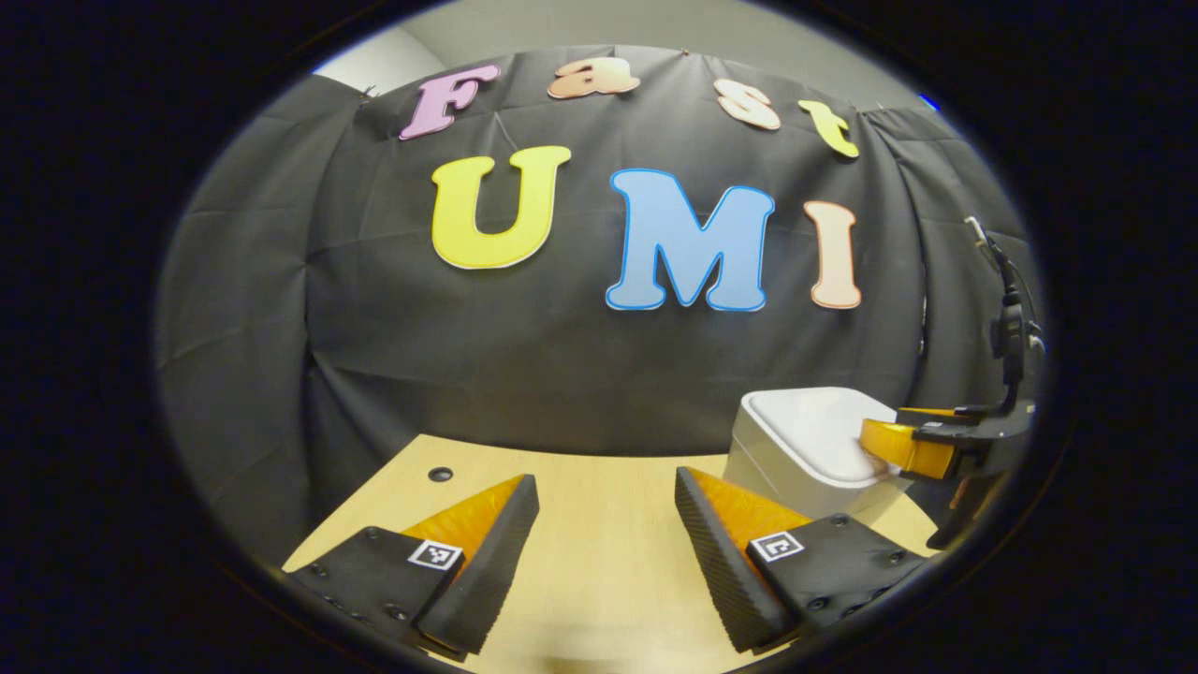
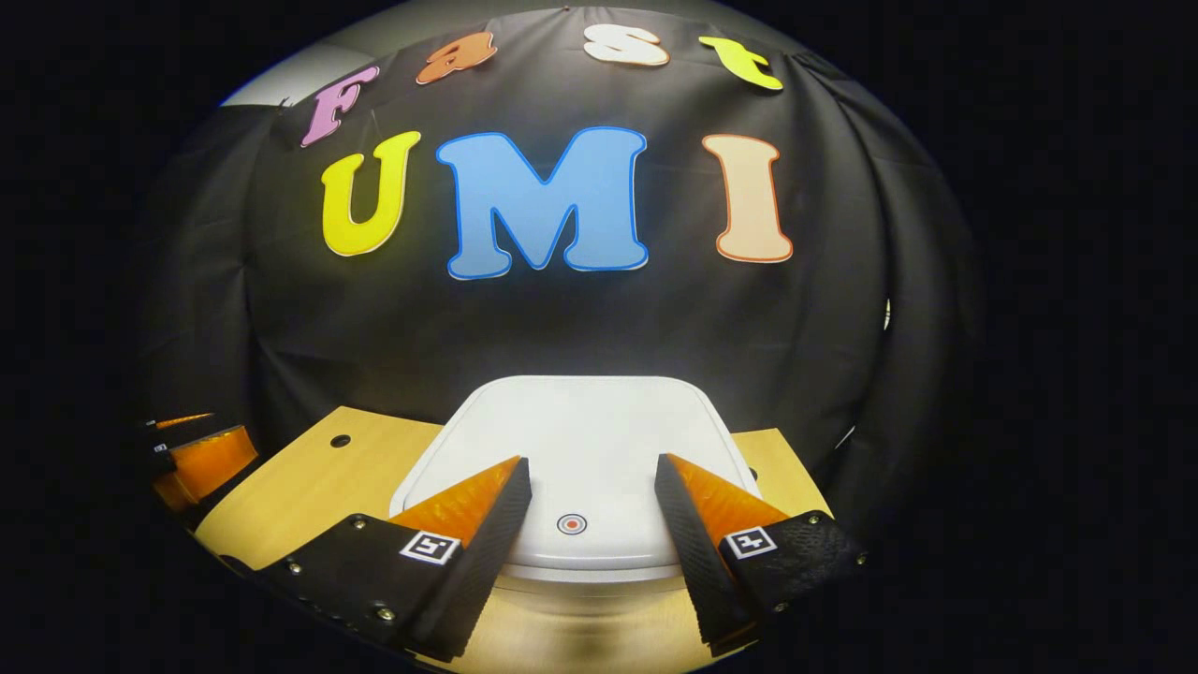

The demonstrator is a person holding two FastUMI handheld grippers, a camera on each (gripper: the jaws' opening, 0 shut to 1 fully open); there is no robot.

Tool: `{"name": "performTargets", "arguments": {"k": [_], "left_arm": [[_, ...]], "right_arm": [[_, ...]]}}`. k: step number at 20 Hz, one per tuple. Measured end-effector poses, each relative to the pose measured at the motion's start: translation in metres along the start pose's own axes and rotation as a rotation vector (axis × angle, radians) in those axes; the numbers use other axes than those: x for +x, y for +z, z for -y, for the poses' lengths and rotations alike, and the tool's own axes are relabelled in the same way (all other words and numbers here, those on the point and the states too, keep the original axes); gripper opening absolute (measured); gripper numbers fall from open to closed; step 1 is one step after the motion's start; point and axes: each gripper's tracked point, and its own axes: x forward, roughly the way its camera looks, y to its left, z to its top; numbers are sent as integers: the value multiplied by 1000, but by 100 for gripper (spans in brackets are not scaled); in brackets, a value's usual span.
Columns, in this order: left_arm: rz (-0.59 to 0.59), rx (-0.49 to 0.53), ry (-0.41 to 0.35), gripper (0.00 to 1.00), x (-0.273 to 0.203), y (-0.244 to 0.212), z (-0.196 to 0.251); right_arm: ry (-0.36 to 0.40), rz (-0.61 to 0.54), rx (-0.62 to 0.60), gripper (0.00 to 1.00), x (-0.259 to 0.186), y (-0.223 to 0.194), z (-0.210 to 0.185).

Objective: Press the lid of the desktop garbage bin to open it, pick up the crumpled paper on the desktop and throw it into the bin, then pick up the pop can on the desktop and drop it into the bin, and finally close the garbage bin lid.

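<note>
The white desktop bin (image 1: 796,459) stands at the right of the wooden table with its lid down. In the right gripper view the lid (image 2: 580,421) lies flat right in front of me, a small round mark (image 2: 571,523) near its front edge. My right gripper (image 2: 591,463) is open, its fingers spread just above the front of the lid on either side of the mark. From the left gripper view, the right gripper (image 1: 898,447) hovers at the bin's near edge. My left gripper (image 1: 606,479) is open over bare tabletop, left of the bin, holding nothing.
The wooden table (image 1: 580,562) runs back to the black cloth wall. A small round hole (image 1: 440,474) sits near its far left corner. The left gripper (image 2: 201,459) shows at the far left edge of the right gripper view.
</note>
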Motion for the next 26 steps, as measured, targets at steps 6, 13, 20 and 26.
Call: {"name": "performTargets", "arguments": {"k": [6, 13, 20, 26], "left_arm": [[14, 19, 3, 100, -6, 5, -1], [44, 14, 2, 100, -10, 22, 0], [149, 16, 0, 100, -27, 76, -2], [263, 41, -13, 100, -50, 132, 2]], "right_arm": [[23, 22, 22, 87, -4, 6, 0], [37, 57, 69, 86, -15, 13, -1], [66, 214, 85, 86, -57, 60, -12], [83, 359, 56, 86, -91, 103, -23]]}}
